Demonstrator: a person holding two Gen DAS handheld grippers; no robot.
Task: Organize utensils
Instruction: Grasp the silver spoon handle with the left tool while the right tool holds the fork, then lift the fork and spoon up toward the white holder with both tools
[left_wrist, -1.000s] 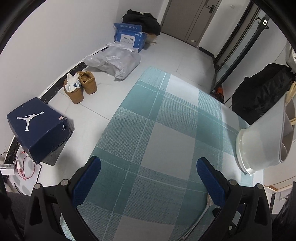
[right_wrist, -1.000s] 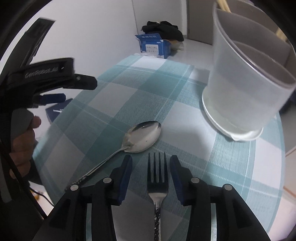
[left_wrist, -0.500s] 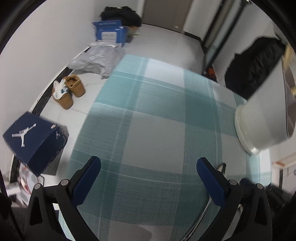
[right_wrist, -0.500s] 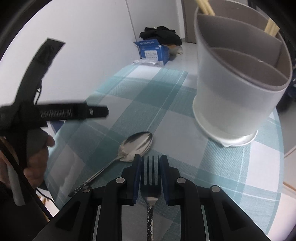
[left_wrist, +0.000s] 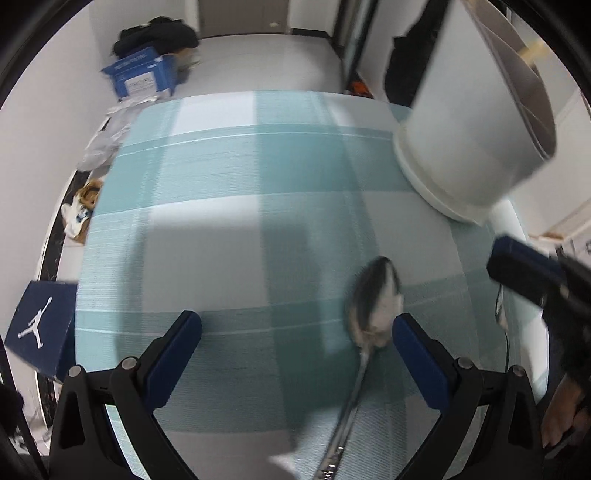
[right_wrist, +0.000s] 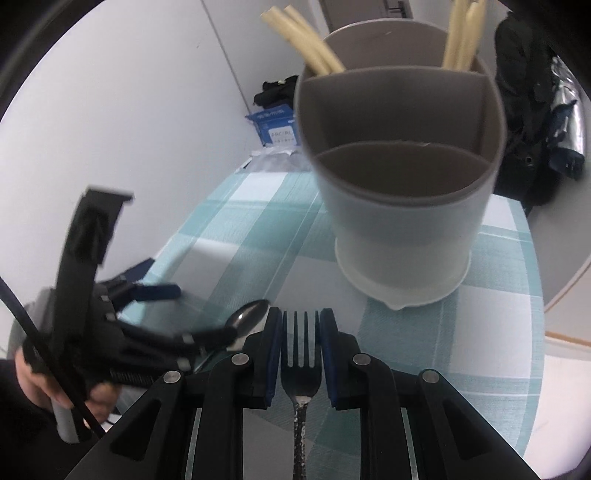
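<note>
The surface (left_wrist: 229, 236), round-edged under a teal-and-white check cloth, carried everything; its far and left edges dropped to a pale floor, and most of the cloth on the left lay open.

The holder (right_wrist: 402, 206), a pale grey cup with a wider foot and three compartments, stood near the far right edge. Cream chopsticks (right_wrist: 306, 44) leaned out of its rearmost compartment; the two nearer compartments looked hollow. A second earlier it filled the right wrist view's upper corner; now that view looked down on its rim from higher up.

The spoon (left_wrist: 373, 306), shiny steel with a long thin handle, lay on the cloth toward the near edge, bowl pointing at the holder. The left gripper (left_wrist: 295, 343) stood wide apart, its right finger just beside the spoon's bowl; a second earlier the spoon barely showed there.

The fork (right_wrist: 300, 354), steel with a speckled handle, was clamped by the head in the right gripper (right_wrist: 300, 347), tines forward, raised off the cloth between the spoon and the holder. A second ago that gripper stood open around it.
</note>
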